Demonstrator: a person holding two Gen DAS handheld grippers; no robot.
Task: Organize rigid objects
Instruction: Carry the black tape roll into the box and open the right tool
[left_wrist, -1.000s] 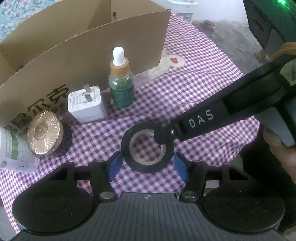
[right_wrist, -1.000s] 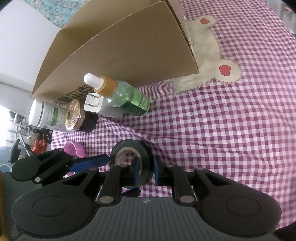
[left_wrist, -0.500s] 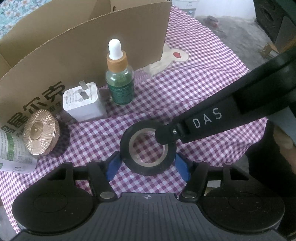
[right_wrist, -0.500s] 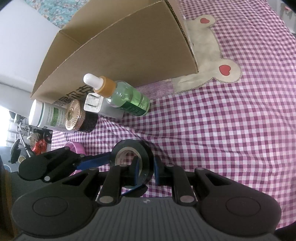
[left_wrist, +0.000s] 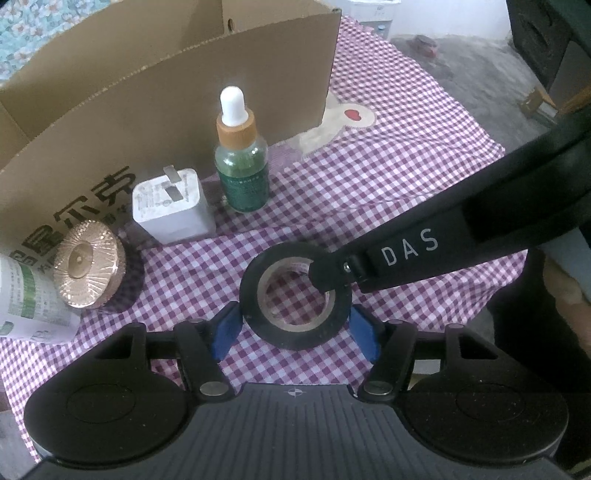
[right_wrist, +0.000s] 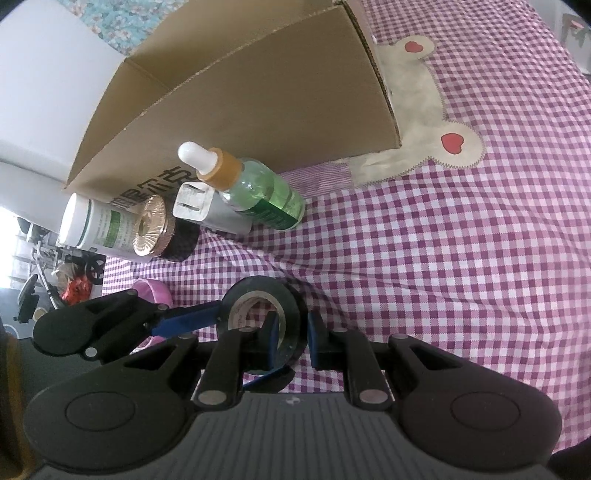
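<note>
While my right gripper (right_wrist: 290, 334) clamps the tape's (left_wrist: 293, 295) wall, my left gripper (left_wrist: 293, 330) brackets it, pads apart.

A black roll of electrical tape with a tan cardboard core (left_wrist: 294, 295) is lying flat on the checked cloth. Behind it, a green glass dropper bottle (left_wrist: 242, 162), a white plug adapter (left_wrist: 171, 206), a gold-lidded dark jar (left_wrist: 90, 264) and a white labelled bottle (left_wrist: 22, 299) are lining up along a brown cardboard box (left_wrist: 155, 92).
</note>
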